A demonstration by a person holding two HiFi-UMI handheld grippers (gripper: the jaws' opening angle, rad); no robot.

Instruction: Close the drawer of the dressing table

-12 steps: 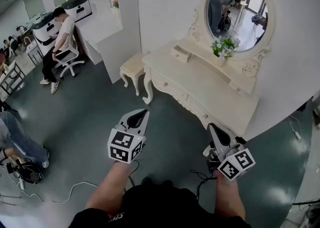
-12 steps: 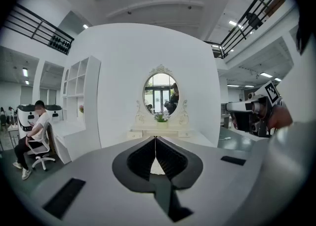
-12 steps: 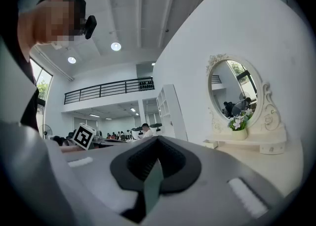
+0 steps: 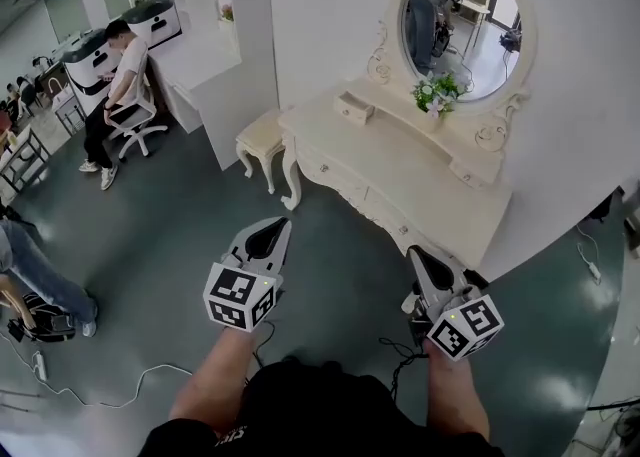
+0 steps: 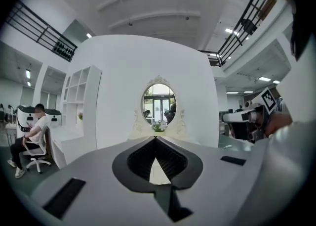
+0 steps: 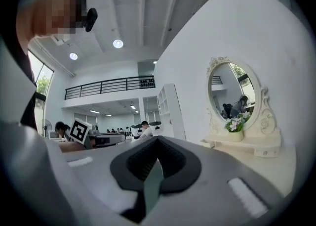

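Left gripper and right gripper (jaws together, empty) face the cream carved dressing table; press its jutting small drawer squarely.

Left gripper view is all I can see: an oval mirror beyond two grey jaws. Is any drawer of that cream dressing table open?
Observer: Yes. The head view shows a small cream drawer, left of the white flowers, pulled out.
Visitor: Is either tool touching it?
Observer: No. The left gripper and right gripper both hang over the grey floor, short of the cream dressing table.
Visitor: Is the other one holding anything?
Observer: The right gripper view shows its jaws together, nothing between them.
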